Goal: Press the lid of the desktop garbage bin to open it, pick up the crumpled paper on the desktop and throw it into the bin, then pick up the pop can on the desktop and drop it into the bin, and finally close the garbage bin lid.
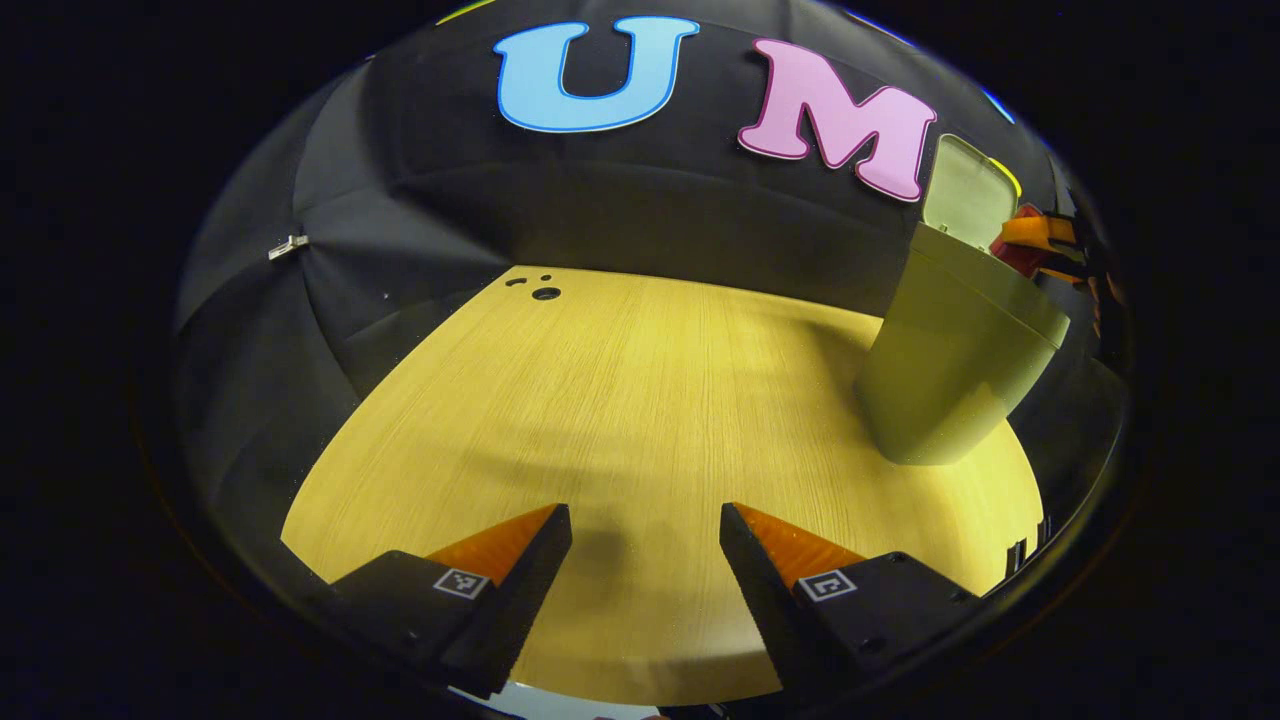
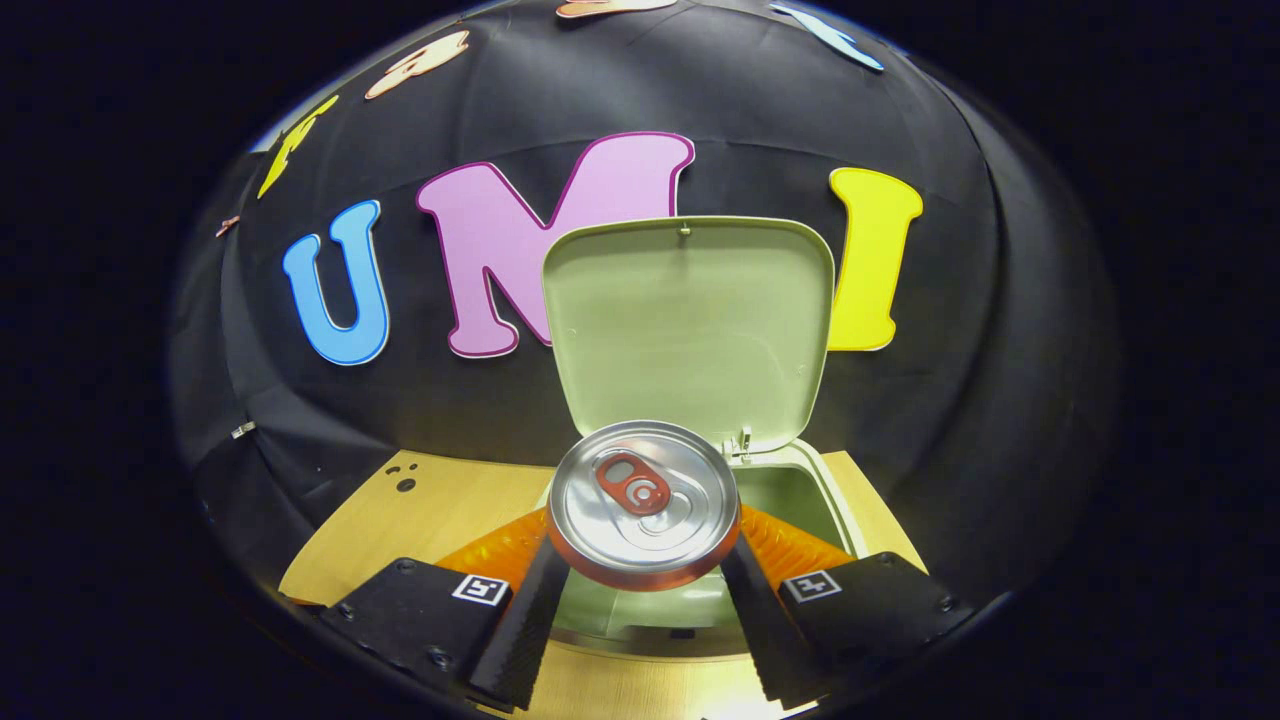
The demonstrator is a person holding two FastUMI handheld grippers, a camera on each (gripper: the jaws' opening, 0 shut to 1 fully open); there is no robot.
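In the right gripper view my right gripper is shut on a pop can with a silver top and a red pull tab, held over the open mouth of the pale green garbage bin. The bin's lid stands upright behind the can. In the left gripper view my left gripper hangs open over the bare wooden table, nothing between its fingers. The same bin stands at the right with its lid raised, and the other gripper shows above its opening.
Small round holes mark the table's far left corner. Black cloth walls close the booth behind and to the left. The table's front edge runs just below my left fingers.
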